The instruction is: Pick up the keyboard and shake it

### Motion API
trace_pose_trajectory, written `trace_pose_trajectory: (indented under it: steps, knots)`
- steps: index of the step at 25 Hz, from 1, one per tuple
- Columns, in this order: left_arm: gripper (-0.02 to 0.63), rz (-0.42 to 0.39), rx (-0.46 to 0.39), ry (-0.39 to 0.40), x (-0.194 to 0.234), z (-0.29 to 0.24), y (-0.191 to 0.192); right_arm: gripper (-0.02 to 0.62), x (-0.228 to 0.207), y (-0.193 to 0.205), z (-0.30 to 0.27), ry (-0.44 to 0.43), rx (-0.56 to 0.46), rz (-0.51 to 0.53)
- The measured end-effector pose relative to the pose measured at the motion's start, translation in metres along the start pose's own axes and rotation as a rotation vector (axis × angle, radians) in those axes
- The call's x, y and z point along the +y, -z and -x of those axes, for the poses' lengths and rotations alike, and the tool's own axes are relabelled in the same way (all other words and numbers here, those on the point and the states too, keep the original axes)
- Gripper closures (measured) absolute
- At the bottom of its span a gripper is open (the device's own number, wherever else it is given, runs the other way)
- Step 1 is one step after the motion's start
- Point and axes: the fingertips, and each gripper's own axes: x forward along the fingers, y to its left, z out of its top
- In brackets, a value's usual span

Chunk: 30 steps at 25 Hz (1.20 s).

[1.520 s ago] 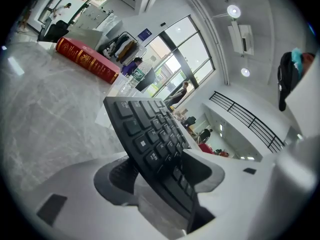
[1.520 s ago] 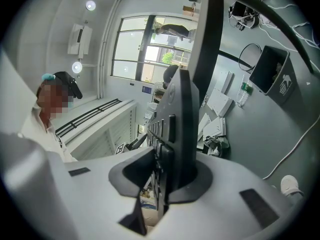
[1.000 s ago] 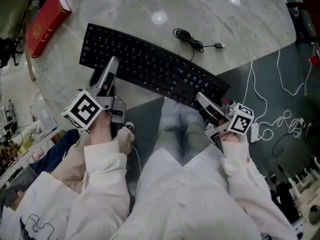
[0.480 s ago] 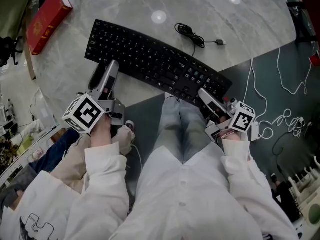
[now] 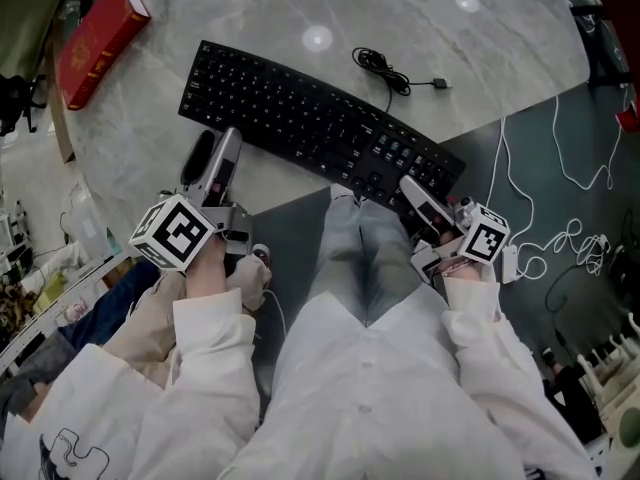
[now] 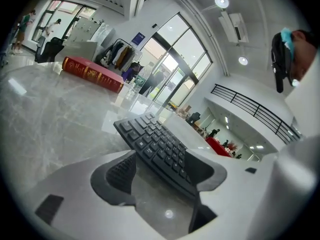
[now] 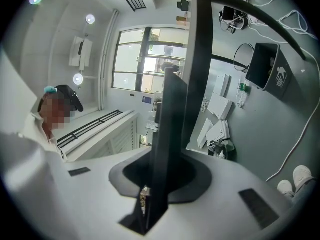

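Diagonally, the keyboard (image 5: 300, 123) runs upper left to lower right, right tool (image 5: 415, 193) clamped on one end, left tool (image 5: 215, 148) spread around the other.

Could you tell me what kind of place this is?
Probably an office or a large public hall, indoors: a marble-look table holds a keyboard and a red book, tall glass windows stand behind, and cables lie on the floor.
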Motion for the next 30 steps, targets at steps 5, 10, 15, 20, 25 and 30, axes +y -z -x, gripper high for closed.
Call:
trace_pose_trajectory:
  steps: [5, 10, 15, 20, 25, 30]
  knots:
    - [0.308, -0.021, 0.009, 0.047, -0.014, -0.005, 0.001, 0.499, 0.003, -0.001, -0.001, 0.017, 0.0, 0.011]
    - [0.31, -0.06, 0.042, 0.117, -0.035, -0.008, 0.007, 0.499, 0.004, -0.001, 0.0, 0.05, 0.006, 0.013]
    - [0.316, -0.063, 0.074, 0.159, -0.049, -0.012, 0.015, 0.499, 0.003, -0.001, 0.0, 0.069, 0.0, -0.003]
    - [0.324, -0.057, 0.096, 0.213, -0.063, -0.013, 0.021, 0.499, 0.005, -0.001, 0.0, 0.093, 0.012, 0.003]
    - [0.328, -0.068, 0.105, 0.258, -0.076, -0.013, 0.018, 0.499, 0.006, -0.003, -0.001, 0.121, 0.031, 0.0]
    - [0.328, -0.059, 0.124, 0.28, -0.088, -0.011, 0.02, 0.472, 0.009, -0.011, -0.004, 0.145, 0.034, 0.029]
